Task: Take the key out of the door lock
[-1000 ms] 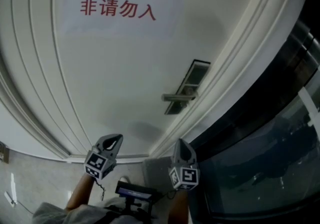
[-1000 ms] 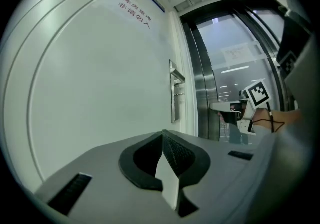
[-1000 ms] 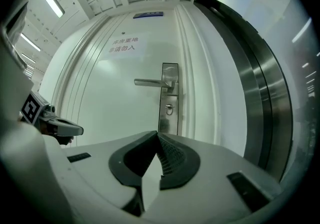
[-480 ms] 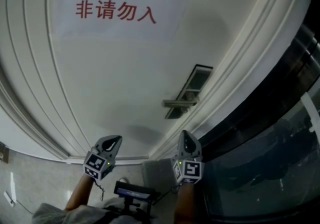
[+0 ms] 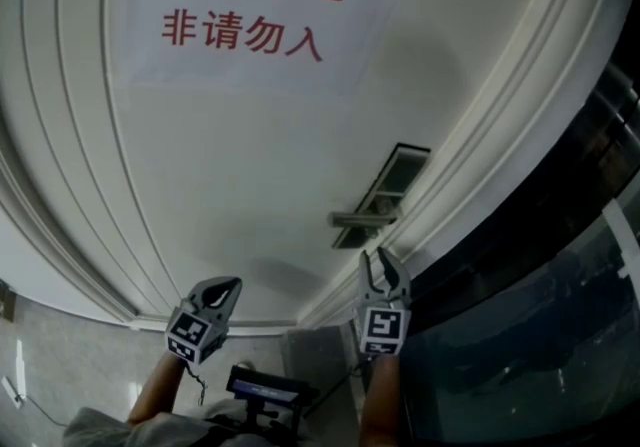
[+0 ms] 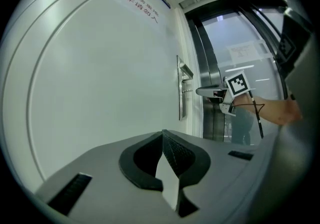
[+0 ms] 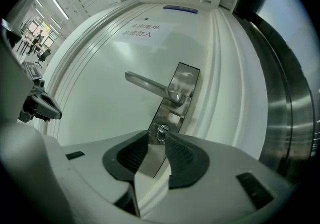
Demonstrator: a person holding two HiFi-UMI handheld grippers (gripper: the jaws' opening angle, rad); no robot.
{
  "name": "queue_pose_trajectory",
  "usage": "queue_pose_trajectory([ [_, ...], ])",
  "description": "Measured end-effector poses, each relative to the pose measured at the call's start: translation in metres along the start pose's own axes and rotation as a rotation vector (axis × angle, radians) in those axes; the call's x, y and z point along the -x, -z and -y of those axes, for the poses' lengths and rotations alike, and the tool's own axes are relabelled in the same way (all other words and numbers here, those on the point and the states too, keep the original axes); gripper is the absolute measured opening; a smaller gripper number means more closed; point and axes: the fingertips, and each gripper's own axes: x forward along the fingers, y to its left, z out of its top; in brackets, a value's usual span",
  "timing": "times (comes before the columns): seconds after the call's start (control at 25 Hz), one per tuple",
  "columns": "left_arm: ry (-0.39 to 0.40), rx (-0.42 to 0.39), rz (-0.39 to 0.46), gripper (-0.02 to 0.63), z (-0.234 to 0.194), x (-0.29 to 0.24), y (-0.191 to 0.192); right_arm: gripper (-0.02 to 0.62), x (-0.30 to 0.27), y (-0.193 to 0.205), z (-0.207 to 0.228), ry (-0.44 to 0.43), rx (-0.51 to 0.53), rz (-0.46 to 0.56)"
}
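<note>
Right gripper [image 7: 159, 139] faces the lock with its jaws opening. The key [image 7: 161, 130] sits just beyond the tips, in line with the gap, and I see no pinch on it. Left gripper [image 6: 162, 134] has its tips together, off to the side. White panelled door [image 5: 230, 165], red-lettered paper sign [image 5: 255, 5], steel lock plate [image 7: 176, 98], lever handle [image 7: 150, 85]. Key is small and silvery, in the keyhole under the lever.

A white paper notice [image 5: 255, 10] with red characters is stuck high on the pale door [image 5: 230, 165]. Dark glass panelling [image 5: 540, 335] stands to its right, with light floor [image 5: 60, 365] below.
</note>
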Motion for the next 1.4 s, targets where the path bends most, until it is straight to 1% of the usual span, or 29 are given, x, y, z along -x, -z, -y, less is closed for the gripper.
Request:
queue_pose_trajectory([
  [0.08,-0.004,-0.002,-0.001,0.006,-0.001,0.0,0.0,0.123,-0.006,-0.001,0.001,0.002,0.012,-0.013],
  [0.12,-0.006,-0.003,-0.001,0.006,-0.002,0.001,0.0,0.146,-0.008,-0.002,0.002,0.003,0.019,-0.022],
  [0.16,-0.009,-0.003,-0.001,0.006,-0.003,0.001,0.0,0.149,-0.01,-0.003,0.003,0.003,0.029,-0.029],
  [0.4,-0.025,-0.002,-0.005,0.006,-0.008,0.003,0.001,0.151,-0.025,-0.005,0.01,0.001,0.099,-0.01],
  [0.52,-0.032,-0.001,-0.003,0.006,-0.011,0.003,0.001,0.151,-0.03,-0.005,0.011,0.007,0.131,-0.034],
  [0.72,-0.038,0.004,-0.001,0.006,-0.014,0.003,0.002,0.15,-0.037,-0.004,0.009,0.012,0.22,-0.059],
  [0.88,-0.038,0.015,-0.002,0.006,-0.015,0.001,0.002,0.15,-0.04,-0.004,0.012,0.026,0.257,-0.071],
  [1.0,-0.043,0.026,0.003,0.006,-0.017,0.001,0.001,0.129,-0.042,-0.002,0.012,0.008,0.302,-0.06],
  [1.08,-0.048,0.029,0.006,0.006,-0.019,0.001,0.001,0.098,-0.043,-0.003,0.011,0.013,0.318,-0.056],
  [1.16,-0.053,0.03,0.006,0.006,-0.02,0.001,0.001,0.055,-0.043,-0.006,0.009,0.019,0.354,-0.066],
  [1.32,-0.062,0.036,0.002,0.006,-0.022,0.002,0.004,0.025,-0.045,-0.006,0.006,0.024,0.395,-0.083],
  [1.4,-0.064,0.038,0.001,0.006,-0.023,0.002,0.006,0.025,-0.045,-0.009,0.005,0.027,0.429,-0.078],
])
